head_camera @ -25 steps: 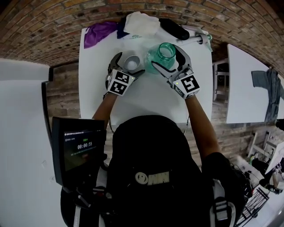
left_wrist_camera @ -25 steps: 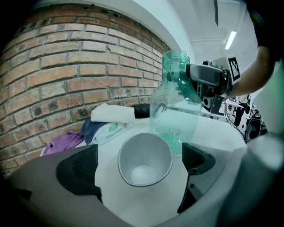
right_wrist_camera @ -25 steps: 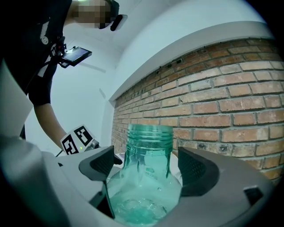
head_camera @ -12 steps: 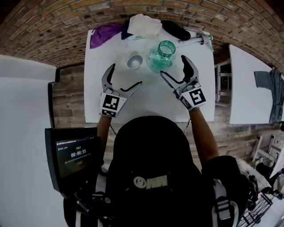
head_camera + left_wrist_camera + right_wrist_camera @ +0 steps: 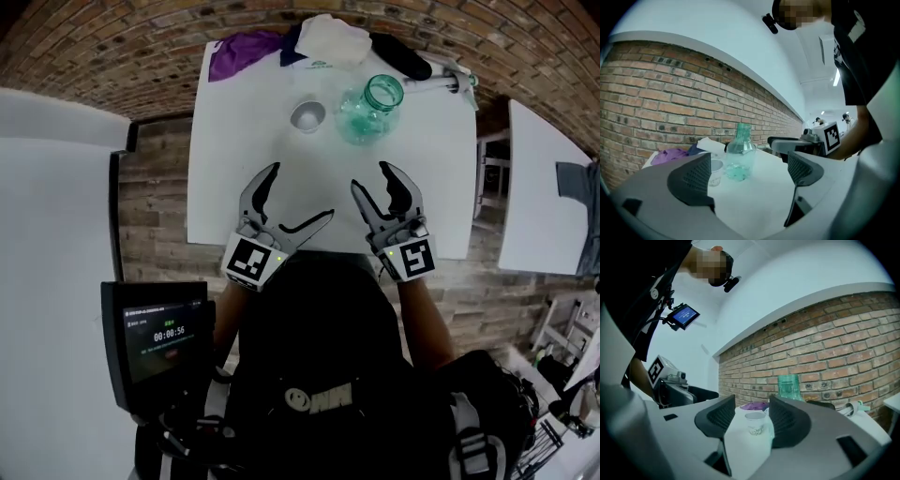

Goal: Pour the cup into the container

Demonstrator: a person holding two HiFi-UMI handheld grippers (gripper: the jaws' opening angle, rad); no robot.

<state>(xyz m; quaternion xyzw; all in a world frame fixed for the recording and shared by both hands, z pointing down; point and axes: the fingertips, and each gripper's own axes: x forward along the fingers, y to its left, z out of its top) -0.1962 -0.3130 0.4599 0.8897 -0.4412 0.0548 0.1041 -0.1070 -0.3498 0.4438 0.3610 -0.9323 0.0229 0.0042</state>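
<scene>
A small clear cup [image 5: 307,115] stands upright on the white table [image 5: 234,187], with a green-tinted glass jar [image 5: 368,108] just to its right holding a little greenish content. Both grippers hover over the table's near edge, well short of them. My left gripper [image 5: 295,199] is wide open and empty. My right gripper [image 5: 372,180] is open too; its jaws have just been closing, with nothing between them. In the left gripper view the jar [image 5: 739,152] and cup [image 5: 715,169] stand far beyond the fingers [image 5: 693,180]. The right gripper view frames the distant cup [image 5: 755,423] between its pads [image 5: 723,414].
At the table's far edge lie a purple cloth [image 5: 239,56], a white cloth [image 5: 330,39], a black object [image 5: 398,54] and a white tool [image 5: 450,80]. A monitor [image 5: 155,333] hangs at the lower left. A second white table [image 5: 544,187] stands to the right.
Both grippers have pulled back from the cup and the jar to the table's near edge. The left one stood around the cup, the right one around the jar. The right jaws are narrower now.
</scene>
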